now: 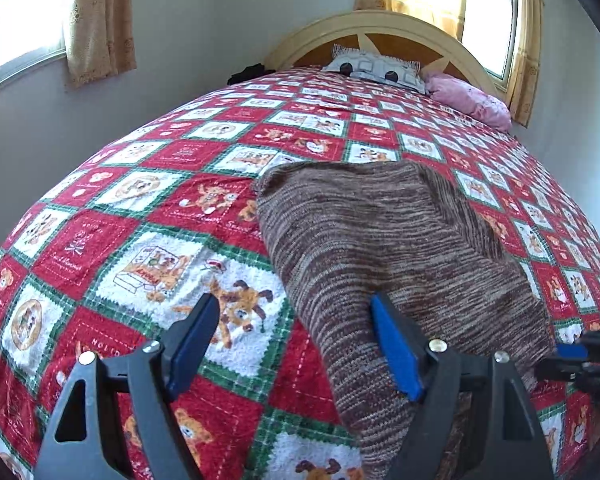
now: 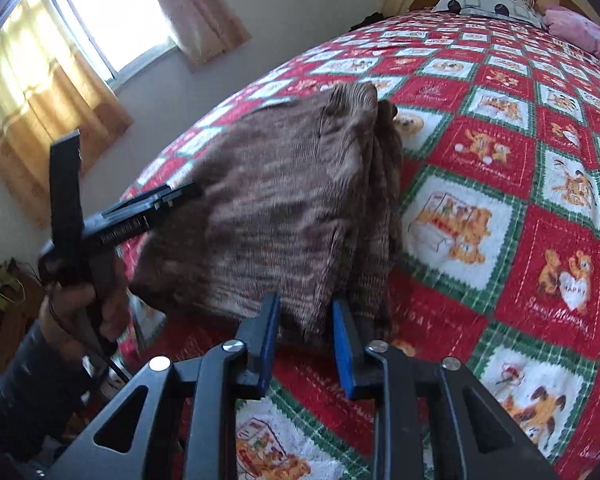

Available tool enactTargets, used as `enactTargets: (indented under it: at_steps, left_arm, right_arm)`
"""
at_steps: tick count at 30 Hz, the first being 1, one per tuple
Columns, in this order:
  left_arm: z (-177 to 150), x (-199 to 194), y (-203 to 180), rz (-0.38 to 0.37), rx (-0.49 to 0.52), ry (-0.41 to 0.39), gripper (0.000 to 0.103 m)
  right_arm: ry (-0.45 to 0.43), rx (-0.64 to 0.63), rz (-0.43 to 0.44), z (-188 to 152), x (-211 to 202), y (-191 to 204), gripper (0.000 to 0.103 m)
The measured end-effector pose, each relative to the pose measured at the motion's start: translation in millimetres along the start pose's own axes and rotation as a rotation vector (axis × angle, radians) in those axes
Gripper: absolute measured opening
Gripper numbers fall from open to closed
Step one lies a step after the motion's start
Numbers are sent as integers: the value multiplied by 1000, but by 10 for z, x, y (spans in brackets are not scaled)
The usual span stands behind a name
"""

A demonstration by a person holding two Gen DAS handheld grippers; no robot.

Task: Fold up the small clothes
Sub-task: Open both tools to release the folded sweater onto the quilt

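Bright sun pours through the windows point(image 1: 28, 36) and washes them out white — the curtains point(image 2: 40, 96) glow yellow. The bed point(image 1: 260, 128) bulges round, corners go dark, and the brown sweater point(image 2: 268, 216) looks smeary.

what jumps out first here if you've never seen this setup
The loud red, white and green teddy-bear quilt covering the whole bed. On it, near the front edge, lies a brown striped knit garment, with the open left gripper at its left edge and the right gripper straddling its near corner. Far back, a cartoon pillow leans on the arched headboard.
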State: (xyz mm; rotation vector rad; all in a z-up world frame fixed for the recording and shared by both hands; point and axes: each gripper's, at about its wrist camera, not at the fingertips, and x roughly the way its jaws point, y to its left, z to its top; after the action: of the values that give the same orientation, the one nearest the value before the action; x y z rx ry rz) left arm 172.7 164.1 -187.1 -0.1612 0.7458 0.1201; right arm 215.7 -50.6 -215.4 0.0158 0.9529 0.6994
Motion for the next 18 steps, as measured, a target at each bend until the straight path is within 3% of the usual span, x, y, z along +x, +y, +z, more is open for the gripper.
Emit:
enactTargets:
  at_steps: [2,7,13,15,18]
  left_arm:
    - [1,-30,-25,-1,3,2,80]
    - [-48,-145,-140,-9,54,-1,82]
    - [-152,-76,-239,20,101,25,85]
    - [-144,-109,-236,11,95,27,85]
    - [-145,-122,-261,18,114,25,85]
  right_arm:
    - [-19,7,-1,7,-63,-7,5]
    - [-95,-9,-31,91,-386,33,4]
    - [46,5,-99,0,-103,-141,5]
    - [18,34,-93,11,-175,-162,11]
    - [-91,6,-175,156,-381,-67,15]
